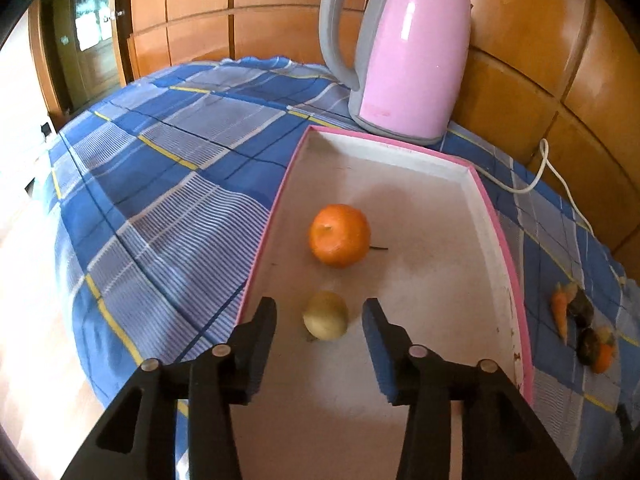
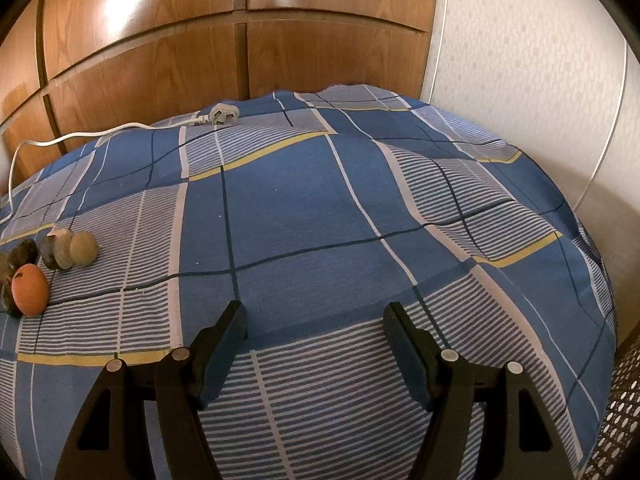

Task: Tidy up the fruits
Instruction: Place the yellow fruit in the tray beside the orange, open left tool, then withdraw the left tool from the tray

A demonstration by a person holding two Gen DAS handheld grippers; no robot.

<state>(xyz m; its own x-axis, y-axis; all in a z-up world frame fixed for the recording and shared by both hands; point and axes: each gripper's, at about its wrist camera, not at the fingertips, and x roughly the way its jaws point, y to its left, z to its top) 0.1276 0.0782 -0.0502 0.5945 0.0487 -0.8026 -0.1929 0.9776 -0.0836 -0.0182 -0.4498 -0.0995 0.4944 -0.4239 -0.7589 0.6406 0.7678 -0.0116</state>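
Plaid cloth (image 2: 300, 220), orange (image 1: 339, 235) in tray (image 1: 494, 216), left gripper (image 1: 320, 320) spread

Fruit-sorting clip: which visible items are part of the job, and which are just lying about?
Part of the job:
round orange fruit
small yellowish round fruit
pink-rimmed shallow white tray
loose pile of orange and dark produce on the cloth

Lying about:
pink and grey electric kettle
white power cord with plug
blue checked tablecloth

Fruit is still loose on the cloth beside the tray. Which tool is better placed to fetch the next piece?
Right, probably. The right tool is open over the blue cloth with the orange fruit near its left. The left tool hangs open over the tray, around the yellow fruit already inside.
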